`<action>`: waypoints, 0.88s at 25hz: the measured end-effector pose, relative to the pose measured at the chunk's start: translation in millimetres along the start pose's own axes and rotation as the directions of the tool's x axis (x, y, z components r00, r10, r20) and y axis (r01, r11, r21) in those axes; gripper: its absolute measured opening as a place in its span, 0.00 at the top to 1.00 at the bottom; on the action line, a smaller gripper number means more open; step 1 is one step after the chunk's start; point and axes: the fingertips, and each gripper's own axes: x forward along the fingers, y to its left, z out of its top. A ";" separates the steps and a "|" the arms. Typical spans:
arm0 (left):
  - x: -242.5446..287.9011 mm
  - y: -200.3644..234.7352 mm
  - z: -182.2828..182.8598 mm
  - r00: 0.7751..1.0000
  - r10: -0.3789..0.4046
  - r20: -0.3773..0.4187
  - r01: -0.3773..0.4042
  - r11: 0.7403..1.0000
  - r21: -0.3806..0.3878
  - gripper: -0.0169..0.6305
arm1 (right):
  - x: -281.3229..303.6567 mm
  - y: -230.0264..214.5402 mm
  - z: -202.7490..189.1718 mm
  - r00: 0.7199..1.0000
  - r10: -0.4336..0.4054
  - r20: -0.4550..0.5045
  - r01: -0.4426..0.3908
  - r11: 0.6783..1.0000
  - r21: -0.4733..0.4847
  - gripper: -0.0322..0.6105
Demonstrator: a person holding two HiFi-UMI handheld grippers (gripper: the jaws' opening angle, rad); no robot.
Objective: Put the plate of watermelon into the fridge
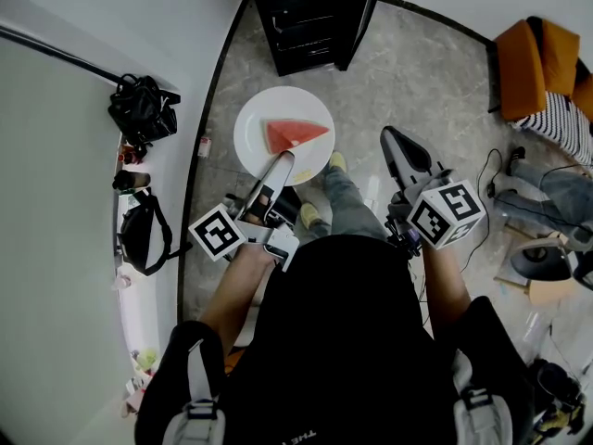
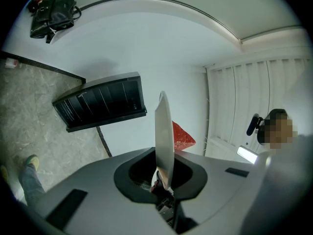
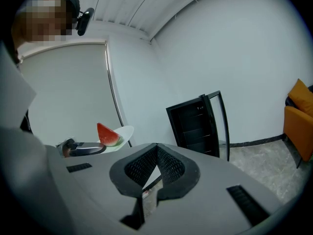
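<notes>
A white plate (image 1: 258, 128) carries a red watermelon wedge (image 1: 296, 134) and hangs over the marble floor in front of me. My left gripper (image 1: 282, 162) is shut on the plate's near rim. In the left gripper view the plate (image 2: 165, 131) shows edge-on between the jaws, the watermelon (image 2: 182, 136) behind it. My right gripper (image 1: 390, 137) hangs to the right of the plate with nothing in it, and its jaw tips meet. From the right gripper view (image 3: 156, 146) the plate (image 3: 125, 132) and wedge (image 3: 107, 134) show at left. The black fridge (image 1: 306, 17) stands ahead with its door (image 1: 363, 17) open.
Two black bags (image 1: 144, 108) (image 1: 144, 232) lie on the white ledge at left. My feet in yellow-green shoes (image 1: 337, 161) are under the plate. At right are an orange chair (image 1: 533, 63), a person's legs (image 1: 556, 188) and cables (image 1: 489, 170) on the floor.
</notes>
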 end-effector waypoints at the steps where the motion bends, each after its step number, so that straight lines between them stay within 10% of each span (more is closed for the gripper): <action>1: 0.5 0.7 -0.2 1.000 -0.001 -0.003 0.001 1.000 0.002 0.93 | -0.2 -1.0 -0.9 1.000 -0.005 -0.002 0.005 1.000 0.001 0.93; 22: 79.2 25.9 35.8 1.000 0.029 -0.006 -0.029 0.999 0.015 0.93 | 60.4 -66.0 21.9 1.000 0.014 -0.023 -0.014 1.000 0.020 0.93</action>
